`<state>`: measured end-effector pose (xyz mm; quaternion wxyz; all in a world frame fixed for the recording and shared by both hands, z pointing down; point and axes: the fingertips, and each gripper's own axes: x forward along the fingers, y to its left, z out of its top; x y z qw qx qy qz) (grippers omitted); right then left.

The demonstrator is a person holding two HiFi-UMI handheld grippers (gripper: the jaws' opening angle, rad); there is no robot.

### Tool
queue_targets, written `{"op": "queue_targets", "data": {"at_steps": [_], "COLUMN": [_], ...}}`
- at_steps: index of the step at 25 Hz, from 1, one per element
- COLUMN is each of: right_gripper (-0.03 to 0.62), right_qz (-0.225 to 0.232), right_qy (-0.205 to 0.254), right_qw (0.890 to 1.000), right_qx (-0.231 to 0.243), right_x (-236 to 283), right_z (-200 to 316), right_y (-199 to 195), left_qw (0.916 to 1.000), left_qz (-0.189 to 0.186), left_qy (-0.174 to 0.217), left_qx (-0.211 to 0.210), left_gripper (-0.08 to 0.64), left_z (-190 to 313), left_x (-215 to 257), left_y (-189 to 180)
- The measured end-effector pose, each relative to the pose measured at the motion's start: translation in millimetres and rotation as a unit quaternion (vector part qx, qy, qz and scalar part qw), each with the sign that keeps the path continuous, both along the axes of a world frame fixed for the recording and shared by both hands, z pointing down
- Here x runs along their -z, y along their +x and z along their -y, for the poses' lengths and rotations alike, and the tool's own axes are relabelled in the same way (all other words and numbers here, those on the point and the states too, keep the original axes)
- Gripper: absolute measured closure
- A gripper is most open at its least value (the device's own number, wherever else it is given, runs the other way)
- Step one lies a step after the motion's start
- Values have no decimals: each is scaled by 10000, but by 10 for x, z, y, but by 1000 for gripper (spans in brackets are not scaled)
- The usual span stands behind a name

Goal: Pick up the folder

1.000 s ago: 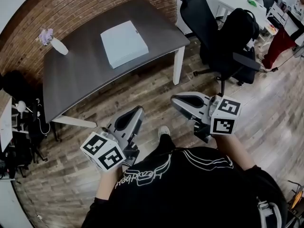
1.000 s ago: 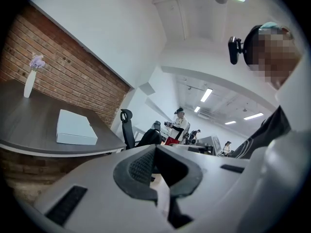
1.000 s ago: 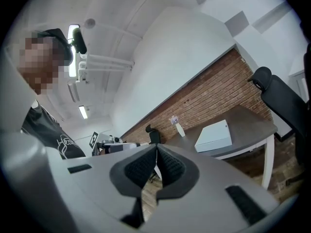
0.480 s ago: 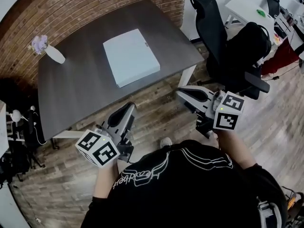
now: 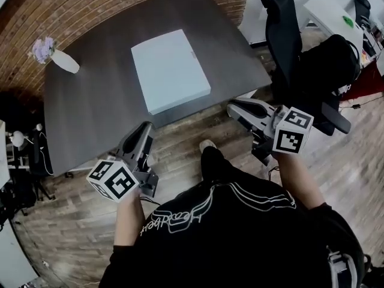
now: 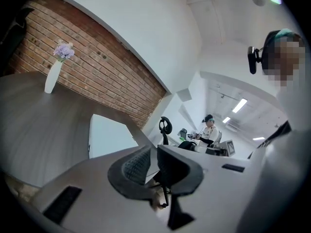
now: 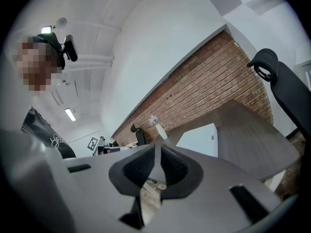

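Observation:
The folder is a flat pale blue-white rectangle lying on the dark grey table, right of its middle. It also shows in the left gripper view as a pale slab and in the right gripper view. My left gripper is at the table's near edge, short of the folder's near-left corner; its jaws are opening by a crack with nothing between them. My right gripper hangs off the table's near-right corner, beside the folder, shut and empty.
A white vase with purple flowers stands at the table's far left by the brick wall. A black office chair is close to the table's right end. Wooden floor lies under me. A person sits at a far desk.
I have stepped closer to the table. Both grippers moved forward: the left now reaches the table's near edge, the right nears its right corner. The folder lies where it was.

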<state>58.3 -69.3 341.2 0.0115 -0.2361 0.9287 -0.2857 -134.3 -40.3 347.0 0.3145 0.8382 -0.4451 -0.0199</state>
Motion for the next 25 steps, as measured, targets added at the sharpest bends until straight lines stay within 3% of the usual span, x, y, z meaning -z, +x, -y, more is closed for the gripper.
{"op": "queue_targets", "data": {"at_steps": [3,6,13,25], "right_gripper": [582,507,441,397], "right_qz": [-64,-145,-393,-926], "right_qy": [-69,-134,-353,-872], "right_qw": [9999,9995,9973,9880], "right_qx": [95,239,516,874], "right_x": [-14,-74,-314,-1018], "right_z": [468,833,1415,2013], "right_y": [-37,-102,-289,-549], "left_qw": [9998,9994,9975,9892], "left_qz": [-91,-67,25,438], "left_qy": [-183,-337,-683,-1335], "left_qx": [39,71,163,413], "left_gripper": [514,456,338,290], "left_z": [375,679,1210,1732], "left_x": [-29,-111,-406,-1042], "left_y": [-64,-130,-308,-678]}}
